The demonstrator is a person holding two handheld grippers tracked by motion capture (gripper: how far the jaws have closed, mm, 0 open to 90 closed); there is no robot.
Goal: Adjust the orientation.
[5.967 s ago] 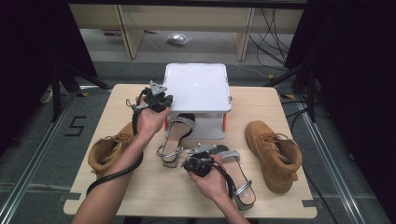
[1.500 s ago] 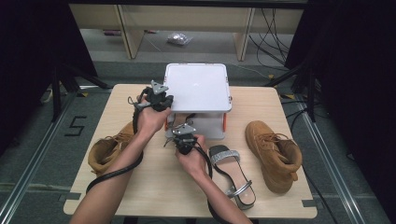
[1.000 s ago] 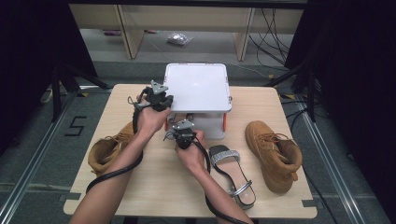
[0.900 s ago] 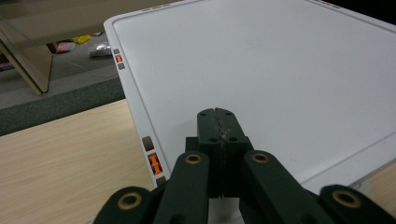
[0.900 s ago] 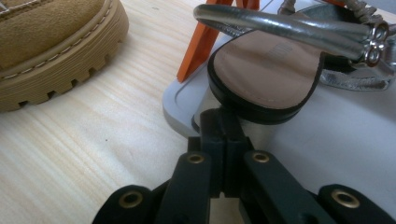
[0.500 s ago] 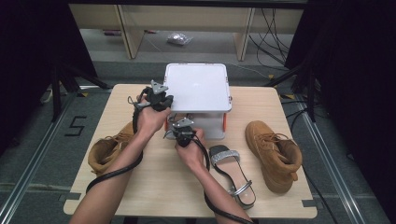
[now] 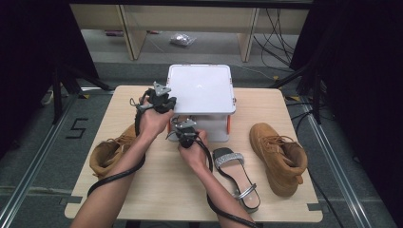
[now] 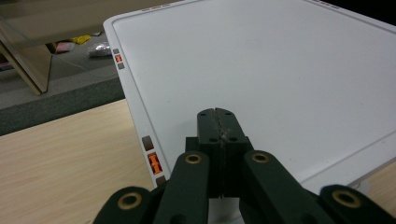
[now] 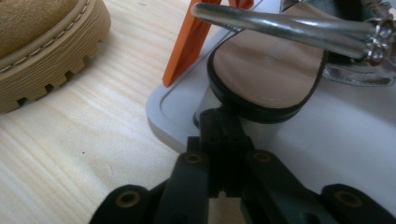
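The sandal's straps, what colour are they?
Shiny silver; the sandal shows them best in the high view.

White rack (image 7: 199,90) with orange posts (image 9: 187,42), tan boots (image 7: 280,156), silver-strapped sandal (image 7: 237,175).

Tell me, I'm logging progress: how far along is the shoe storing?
Done: one sandal lies on the white rack's lower shelf. In hand: the shut right gripper sits at its heel, the shut left gripper over the rack top. Left: second sandal and both boots, on the table.
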